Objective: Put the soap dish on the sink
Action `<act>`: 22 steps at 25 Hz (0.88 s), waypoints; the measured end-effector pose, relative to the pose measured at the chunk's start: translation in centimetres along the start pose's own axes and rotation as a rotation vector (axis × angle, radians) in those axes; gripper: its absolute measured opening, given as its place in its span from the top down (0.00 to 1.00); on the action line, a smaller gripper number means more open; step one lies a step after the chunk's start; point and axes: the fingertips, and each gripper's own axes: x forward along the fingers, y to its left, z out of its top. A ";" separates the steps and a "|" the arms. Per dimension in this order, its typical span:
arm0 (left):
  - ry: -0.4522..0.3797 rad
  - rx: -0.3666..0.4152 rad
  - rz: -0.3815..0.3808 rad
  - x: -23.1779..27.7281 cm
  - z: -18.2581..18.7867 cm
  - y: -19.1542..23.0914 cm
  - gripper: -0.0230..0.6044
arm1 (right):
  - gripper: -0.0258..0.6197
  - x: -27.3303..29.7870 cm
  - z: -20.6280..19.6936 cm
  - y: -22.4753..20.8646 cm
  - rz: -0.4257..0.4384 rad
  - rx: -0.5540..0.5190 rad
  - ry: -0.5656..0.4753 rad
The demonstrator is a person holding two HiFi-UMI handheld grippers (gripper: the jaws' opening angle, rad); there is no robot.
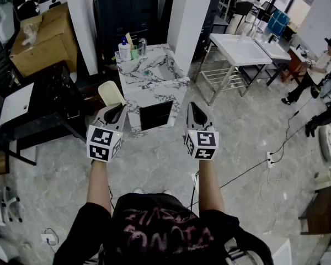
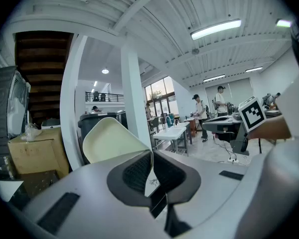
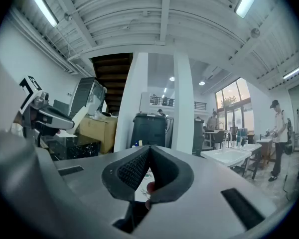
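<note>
- No word, number or brand is reading clearly anywhere.
- Black T-shirt (image 1: 164, 233) on the person: is showing pink letter-like print, too blurred to read.
- Left white marker cube (image 1: 103, 143) on the left gripper (image 1: 117, 110) and right white marker cube (image 1: 202, 145) on the right gripper (image 1: 194, 107): are carrying black square code patterns only.

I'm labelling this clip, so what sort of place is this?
Probably a workshop or test hall: a marble sink unit stands on open floor, with a cardboard box and a white table nearby.

The sink (image 1: 154, 84) stands at upper centre of the head view, with bottles (image 1: 129, 48) on its far end. The left claw (image 1: 116, 112) holds the soap dish (image 1: 111, 92) by the sink's left edge. The right claw (image 1: 195, 109) is at the sink's lower right. A box (image 1: 41, 35) sits at upper left.
</note>
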 end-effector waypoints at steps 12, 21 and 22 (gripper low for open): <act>0.015 0.014 0.017 -0.6 -0.7 0.6 0.92 | 0.94 -0.1 0.0 0.2 -0.010 0.010 -0.003; 0.014 0.008 -0.010 -1.0 -1.7 1.5 0.92 | 0.94 0.7 0.6 2.4 0.000 -0.001 -0.019; 0.013 0.010 -0.016 -1.1 -1.8 1.7 0.92 | 0.94 0.7 0.5 2.8 -0.002 0.000 -0.019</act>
